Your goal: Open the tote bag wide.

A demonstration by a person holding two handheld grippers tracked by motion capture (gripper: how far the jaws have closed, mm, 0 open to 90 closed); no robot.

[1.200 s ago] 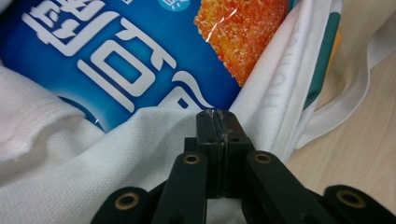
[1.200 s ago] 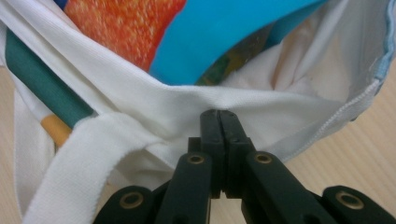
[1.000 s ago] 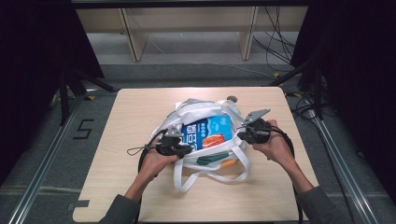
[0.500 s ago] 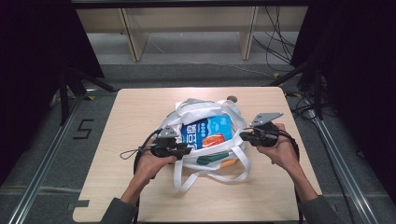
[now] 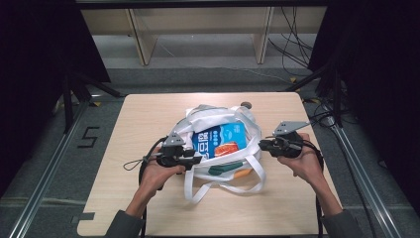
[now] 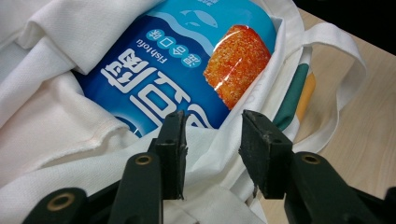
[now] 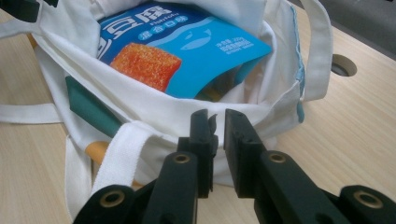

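Lengthwise, blue packet (image 5: 222, 141) points away rightward.

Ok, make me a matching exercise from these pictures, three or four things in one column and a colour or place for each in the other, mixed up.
Things:
1. tote bag
2. fish tofu packet
3. left gripper
4. round hole in the table

Colour or place:
A. blue, with an orange square pictured on it
B. in the bare wood beside the bag
C. white cloth with long straps
D. jaws apart, either side of the bag's rim

Pairs: 1-C, 2-A, 3-D, 4-B
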